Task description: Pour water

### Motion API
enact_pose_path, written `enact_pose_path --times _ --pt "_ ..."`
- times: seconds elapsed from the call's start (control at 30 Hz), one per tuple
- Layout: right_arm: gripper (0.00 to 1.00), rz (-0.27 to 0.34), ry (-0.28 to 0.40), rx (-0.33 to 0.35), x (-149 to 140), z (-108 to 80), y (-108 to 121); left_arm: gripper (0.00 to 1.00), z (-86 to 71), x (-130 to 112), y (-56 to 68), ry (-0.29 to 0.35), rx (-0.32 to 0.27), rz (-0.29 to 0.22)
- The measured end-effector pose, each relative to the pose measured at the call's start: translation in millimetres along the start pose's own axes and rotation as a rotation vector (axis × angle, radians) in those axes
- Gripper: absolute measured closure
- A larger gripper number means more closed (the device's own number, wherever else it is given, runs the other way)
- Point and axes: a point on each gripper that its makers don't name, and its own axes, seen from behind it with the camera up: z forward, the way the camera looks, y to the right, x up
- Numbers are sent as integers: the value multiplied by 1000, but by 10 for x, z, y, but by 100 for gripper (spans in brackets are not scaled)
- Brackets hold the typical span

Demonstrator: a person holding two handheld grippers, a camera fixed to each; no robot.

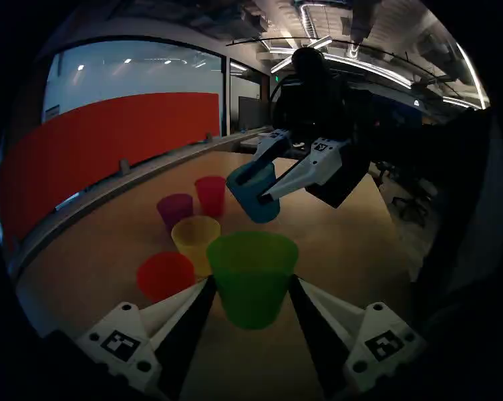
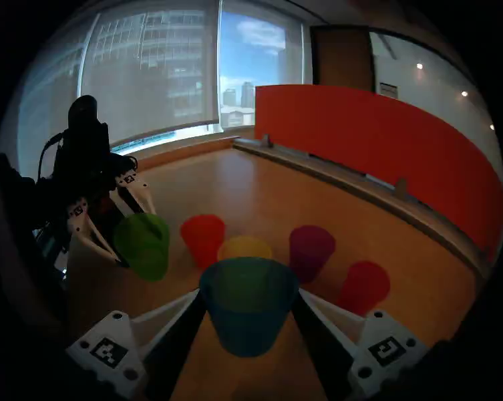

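Note:
My left gripper (image 1: 251, 284) is shut on a green plastic cup (image 1: 252, 267), held upright close to the camera. Beyond it, my right gripper (image 1: 272, 179) is shut on a blue cup (image 1: 254, 195), which hangs tilted above the wooden table (image 1: 345, 247). In the right gripper view the blue cup (image 2: 249, 304) sits between the right gripper's (image 2: 249, 297) fingers. The green cup (image 2: 143, 244) is at the left there, in the left gripper (image 2: 132, 230). I cannot make out water in either cup.
Four more cups stand on the table between the grippers: orange-red (image 1: 164, 274), yellow (image 1: 196, 239), purple (image 1: 176, 210) and red (image 1: 211, 194). A red partition wall (image 1: 111, 144) runs along the table's far side. A person in dark clothes (image 1: 314, 93) holds the grippers.

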Motion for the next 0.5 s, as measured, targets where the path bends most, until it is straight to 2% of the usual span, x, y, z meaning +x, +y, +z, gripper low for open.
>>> enact_pose_path --times 0.5 --pt "12 -1 -69 11 -362 166 9 21 103 -285 -44 -77 -10 9"
